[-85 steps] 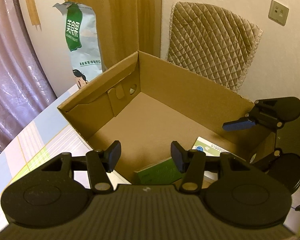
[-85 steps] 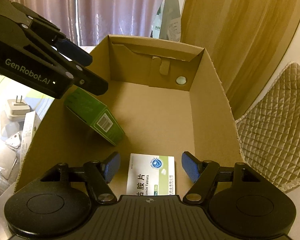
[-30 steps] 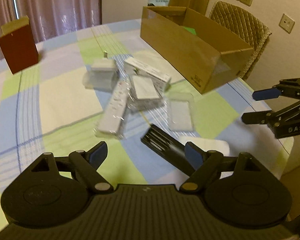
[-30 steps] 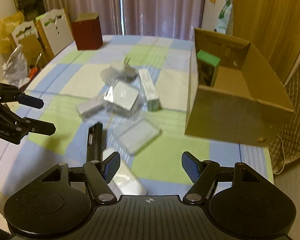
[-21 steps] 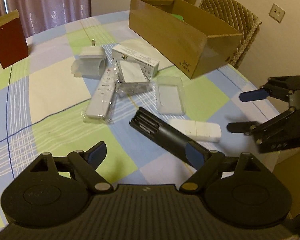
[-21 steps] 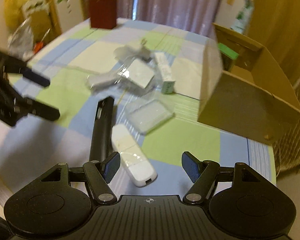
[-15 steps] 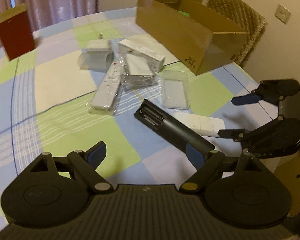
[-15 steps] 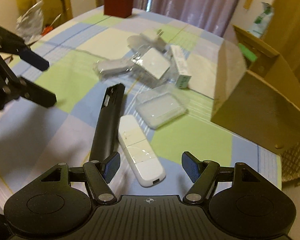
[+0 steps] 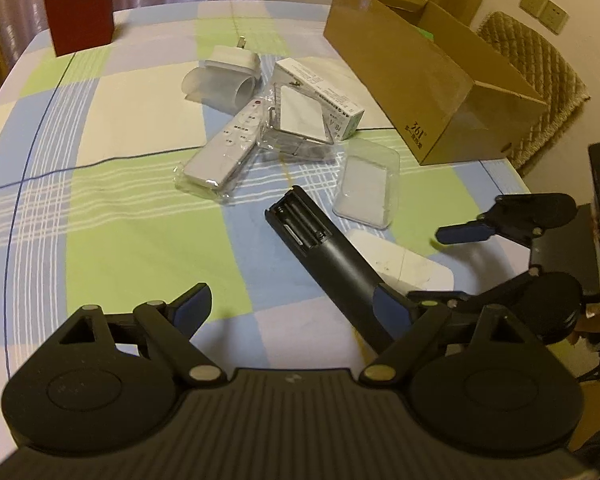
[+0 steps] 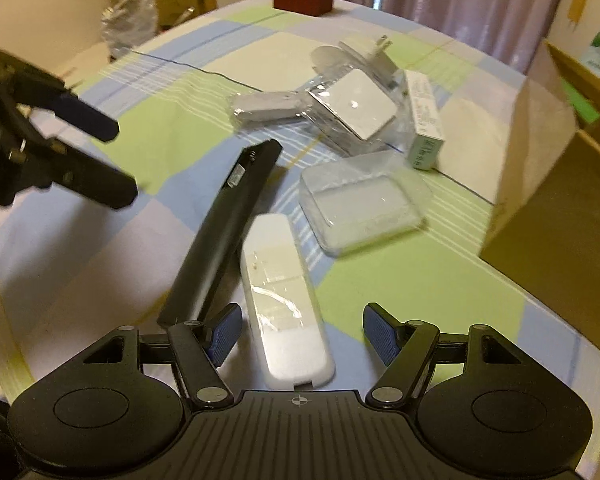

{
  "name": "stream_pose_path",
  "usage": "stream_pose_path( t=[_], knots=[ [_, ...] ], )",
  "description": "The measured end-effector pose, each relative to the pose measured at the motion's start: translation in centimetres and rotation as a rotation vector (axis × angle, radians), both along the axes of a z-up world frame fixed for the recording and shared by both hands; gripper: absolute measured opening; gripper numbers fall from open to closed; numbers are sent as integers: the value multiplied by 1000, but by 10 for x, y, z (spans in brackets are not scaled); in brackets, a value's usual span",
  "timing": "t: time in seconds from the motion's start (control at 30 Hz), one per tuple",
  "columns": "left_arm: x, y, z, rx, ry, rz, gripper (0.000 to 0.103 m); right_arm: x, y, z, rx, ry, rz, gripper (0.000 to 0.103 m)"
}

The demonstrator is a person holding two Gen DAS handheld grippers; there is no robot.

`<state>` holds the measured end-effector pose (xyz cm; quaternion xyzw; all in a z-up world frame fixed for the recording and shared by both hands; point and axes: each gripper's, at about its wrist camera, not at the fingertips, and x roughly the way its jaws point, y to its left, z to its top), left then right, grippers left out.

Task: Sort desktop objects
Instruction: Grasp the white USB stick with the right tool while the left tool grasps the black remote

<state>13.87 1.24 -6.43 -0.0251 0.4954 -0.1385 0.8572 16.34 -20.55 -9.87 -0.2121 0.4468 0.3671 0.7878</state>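
Bench: the round bench under a blue, green and cream checked cloth (image 9: 132, 240) carries everything; the loose items crowd its middle and near right, within reach of both your tools.
Box: the open brown cardboard box (image 9: 416, 80) stands far right, the likely sorting bin; its near end reads "361°". Something green (image 10: 580, 104) shows inside over the rim.
Red box: a dark red upright box (image 9: 78, 8) stands alone at the far left, well apart from the pile.
Black remote: the long black remote control (image 9: 324, 256) lies back-up, battery bay uncovered, angled toward you.
White bar: the white oblong wrapped device (image 10: 284, 300) lies just beside the black remote, its near end between your right fingers.
Pile: a white bagged remote (image 9: 228, 144), a clear plastic case (image 9: 366, 184), a white and green carton (image 9: 320, 96) with print too small to read, and a white plug adapter (image 9: 232, 62) cluster mid-bench.
Right gripper: your right gripper (image 10: 300, 328) is spread wide and empty, straddling the white bar, which I judge your likely pick.
Left gripper: your left gripper (image 9: 296, 304) is also spread, holding nothing, above the near bench.
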Motion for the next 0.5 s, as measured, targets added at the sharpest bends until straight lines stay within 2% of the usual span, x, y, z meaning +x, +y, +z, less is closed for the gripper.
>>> stream_pose_path(
  t=[0.23, 0.27, 0.37, 0.5],
  knots=[
    [-4, 0, -4, 22, 19, 80, 86, 9, 0, -7, 6, 15, 65, 70],
    [-4, 0, -4, 21, 22, 89, 87, 9, -2, -6, 6, 16, 65, 60],
    [-4, -3, -7, 22, 30, 103, 87, 10, -7, -6, 5, 20, 65, 42],
    [-1, -12, -11, 29, 36, 90, 87, 10, -13, -4, 4, 26, 65, 41]
  ],
)
